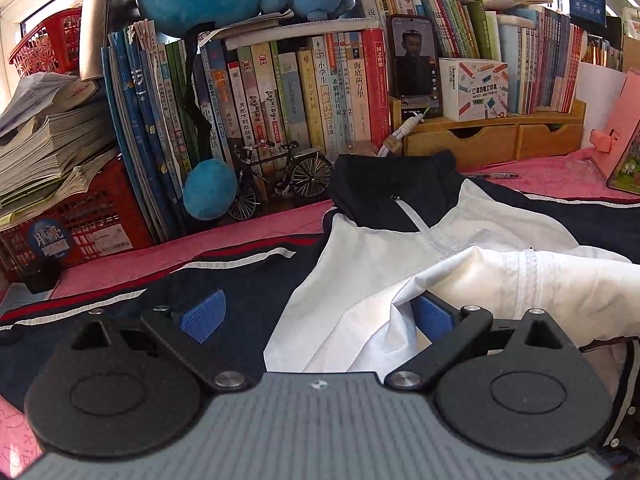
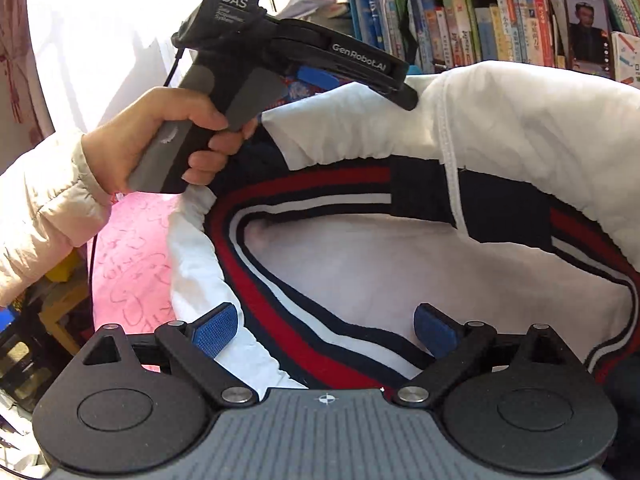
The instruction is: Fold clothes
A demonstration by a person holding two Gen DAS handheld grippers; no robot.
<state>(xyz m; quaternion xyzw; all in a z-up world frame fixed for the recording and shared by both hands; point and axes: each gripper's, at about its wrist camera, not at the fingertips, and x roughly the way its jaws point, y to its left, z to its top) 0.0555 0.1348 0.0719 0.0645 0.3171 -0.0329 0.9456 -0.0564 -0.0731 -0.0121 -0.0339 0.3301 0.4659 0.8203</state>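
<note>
A: So, where is the jacket (image 1: 360, 264)?

B: It is spread on the pink counter (image 1: 256, 224), with the dark collar (image 1: 392, 184) toward the books. The lower part is lifted and rolled over, so the striped hem (image 2: 304, 184) arches in front of the right claw (image 2: 324, 332).

A: Does either claw have it?

B: No. The right claw stands wide and released. The hem band passes between its pads, but neither pad presses on it. The left claw (image 1: 320, 316) is spread as well. White cloth drapes over one of its fingers and nothing is pinched.

A: How will the jacket handle?

B: It looks light and limp. The thin white shell creases and sags wherever nothing holds it up. It is probably a smooth woven cloth, so a shallow pinch may slip. The lining could also slide against the outer layer.

A: Where should the claws take hold, then?

B: The hem is the best place. The ribbed red, white and navy band is thicker and should give the pads something to bite on. One claw at each end of the band would keep the edge straight while it is carried toward the collar.

A: Any weak spots?

B: A grip on the shell alone would likely bunch it. A grip in the middle would let both corners droop.
</note>
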